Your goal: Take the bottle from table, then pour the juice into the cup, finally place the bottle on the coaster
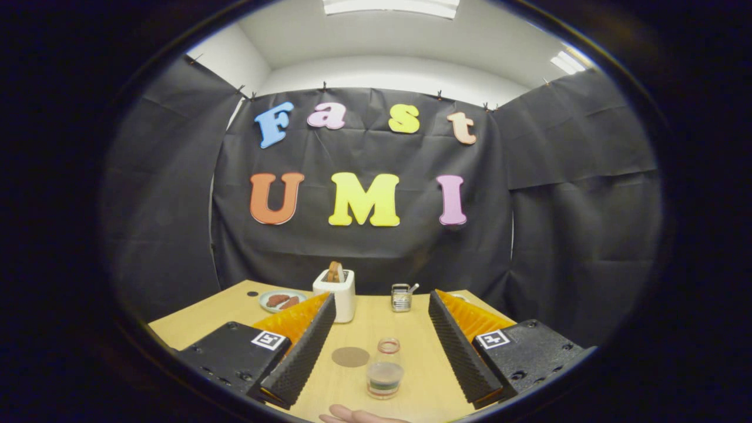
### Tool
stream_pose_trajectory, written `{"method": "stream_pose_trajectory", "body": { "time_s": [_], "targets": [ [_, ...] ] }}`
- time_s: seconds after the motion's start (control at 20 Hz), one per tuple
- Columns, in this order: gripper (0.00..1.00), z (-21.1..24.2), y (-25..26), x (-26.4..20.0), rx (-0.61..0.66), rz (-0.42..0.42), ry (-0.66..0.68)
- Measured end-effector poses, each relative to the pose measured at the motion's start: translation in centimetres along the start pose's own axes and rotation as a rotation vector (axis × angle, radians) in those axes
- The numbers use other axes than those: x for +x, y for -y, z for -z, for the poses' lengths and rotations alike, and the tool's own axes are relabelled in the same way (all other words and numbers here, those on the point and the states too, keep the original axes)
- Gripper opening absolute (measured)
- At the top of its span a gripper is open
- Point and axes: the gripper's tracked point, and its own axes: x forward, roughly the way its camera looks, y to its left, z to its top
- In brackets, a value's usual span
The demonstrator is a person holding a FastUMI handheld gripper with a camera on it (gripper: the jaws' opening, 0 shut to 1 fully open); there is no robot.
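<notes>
The gripper (382, 317) stood wide apart, holding nothing. Its two black ribbed fingers (302, 352) ran forward over the wooden table (194, 329), orange backing behind each pad, a small square marker on each black body.

The bottle (385, 369) stood upright on the table between the fingers, in the open gap, touching neither. It sat a little nearer the right finger than the left, and toward the rear part of the gap, close to the gripper body rather than out at the fingertips. Clear glass, open mouth with a reddish rim, brownish juice in the lower half, a banded label near the base.

The coaster (350, 356), a flat brown disc, lay on the table just left of the bottle, also between the fingers, near the left finger's inner face. It was apart from the bottle.

A person's hand (355, 416) showed at the near table edge, just behind the bottle, not touching it.

Beyond the fingertips: a white toaster (335, 294) with a slice of toast standing in it, close by the left fingertip. Left of that, a plate (282, 300) with reddish-brown food on it. Near the right fingertip, a small metal cup (401, 296) with a handle or utensil sticking out; which one, could not tell.
</notes>
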Motion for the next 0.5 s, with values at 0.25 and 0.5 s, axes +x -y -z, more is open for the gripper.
{"method": "stream_pose_trajectory", "body": {
  "time_s": [0.25, 0.5],
  "targets": [
    [1.00, 3.6, 1.1, 0.8, 0.025, 0.013, -0.016],
    [1.00, 7.0, 1.8, 1.7, 0.025, 0.035, -0.044]
  ]
}}
